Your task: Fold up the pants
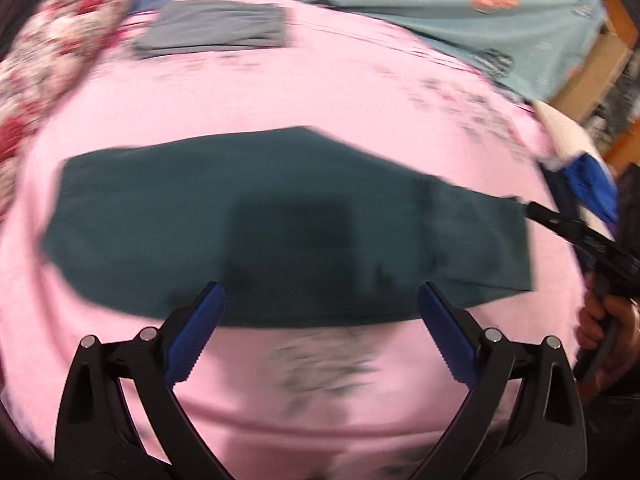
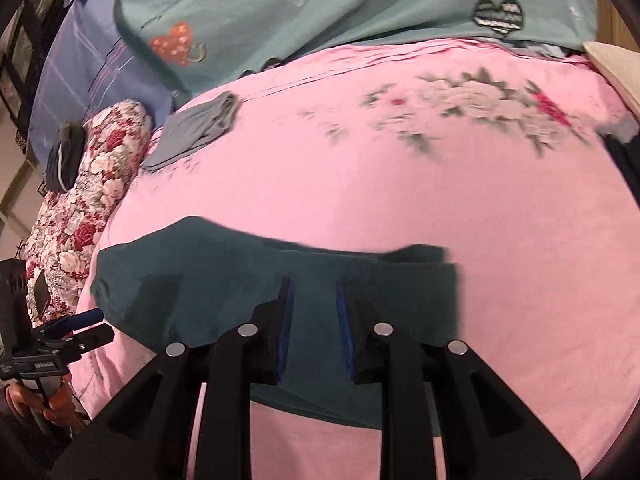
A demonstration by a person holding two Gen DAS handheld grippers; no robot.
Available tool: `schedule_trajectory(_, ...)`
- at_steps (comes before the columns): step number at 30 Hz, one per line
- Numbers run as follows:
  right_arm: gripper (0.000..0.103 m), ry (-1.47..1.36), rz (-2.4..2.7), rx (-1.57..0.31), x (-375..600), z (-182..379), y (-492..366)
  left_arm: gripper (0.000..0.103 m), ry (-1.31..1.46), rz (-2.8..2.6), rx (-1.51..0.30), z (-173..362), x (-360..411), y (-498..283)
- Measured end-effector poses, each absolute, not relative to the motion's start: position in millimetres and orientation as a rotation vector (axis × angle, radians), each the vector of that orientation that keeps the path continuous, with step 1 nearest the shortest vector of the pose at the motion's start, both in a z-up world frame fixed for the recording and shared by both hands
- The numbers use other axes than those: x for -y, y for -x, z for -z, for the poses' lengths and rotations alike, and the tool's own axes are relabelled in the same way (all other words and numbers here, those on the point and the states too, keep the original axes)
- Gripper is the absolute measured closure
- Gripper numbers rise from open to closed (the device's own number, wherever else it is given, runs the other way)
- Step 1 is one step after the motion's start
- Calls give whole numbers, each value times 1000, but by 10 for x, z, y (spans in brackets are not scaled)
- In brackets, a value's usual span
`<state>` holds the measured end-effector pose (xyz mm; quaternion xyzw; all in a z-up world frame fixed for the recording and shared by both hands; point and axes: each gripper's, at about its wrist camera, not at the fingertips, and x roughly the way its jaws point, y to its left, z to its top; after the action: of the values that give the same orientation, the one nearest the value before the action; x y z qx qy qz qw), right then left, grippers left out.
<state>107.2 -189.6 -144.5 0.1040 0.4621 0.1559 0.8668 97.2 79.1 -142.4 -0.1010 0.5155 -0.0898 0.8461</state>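
Left gripper (image 1: 320, 300) spread wide over dark green pants (image 1: 280, 224); right gripper (image 2: 314, 308) narrowly parted, gripping nothing. Risked bunching folded layers just ahead if closed carelessly.

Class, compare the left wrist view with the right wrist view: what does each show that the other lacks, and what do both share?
Only the left wrist view shows a bright blue cloth at the right edge. Only the right shows a black striped heart patch and a dark pouch on the floral pillow. Both show the dark green pants on the pink sheet and folded grey clothing.
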Motion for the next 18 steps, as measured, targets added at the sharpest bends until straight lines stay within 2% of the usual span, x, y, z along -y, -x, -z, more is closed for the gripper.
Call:
schedule_trajectory(1, 81, -206, -323, -971, 1987, 1455, -1073, 5, 206, 230, -1091, 1430, -661, -1025)
schedule_trajectory(3, 72, -169, -334, -981, 2201, 1437, -1140, 6, 195, 304, -1103, 1474, -371, -1145)
schedule_trajectory(5, 62, -116, -362, -994, 2383, 1441, -1170, 13, 195, 327, -1122, 1565, -163, -1263)
schedule_trajectory(7, 61, -46, -408, -1014, 2488, 1457, -1268, 34, 215, 311, -1177, 1714, 4, -1402)
schedule_trajectory(8, 61, -8, -452, -1036, 2481, 1486, -1347, 40, 228, 291, -1205, 1788, 51, -1453)
schedule_trajectory(9, 61, 9, -485, -1049, 2474, 1506, -1395, 54, 242, 279, -1230, 1851, 80, -1487)
schedule_trajectory(12, 61, 51, -608, -1090, 2383, 1598, -1581, 60, 249, 221, -1244, 1941, 158, -1525)
schedule_trajectory(13, 61, 67, -639, -1103, 2332, 1632, -1633, 66, 241, 205, -1245, 1936, 179, -1523)
schedule_trajectory(15, 71, 111, -719, -1139, 2222, 1727, -1722, 80, 232, 176, -1254, 1948, 218, -1516)
schedule_trajectory(16, 86, 136, -745, -1154, 2182, 1763, -1731, 89, 233, 159, -1255, 1943, 237, -1510)
schedule_trajectory(18, 91, 201, -793, -1167, 2131, 1810, -1737, 94, 244, 136, -1245, 1915, 244, -1456)
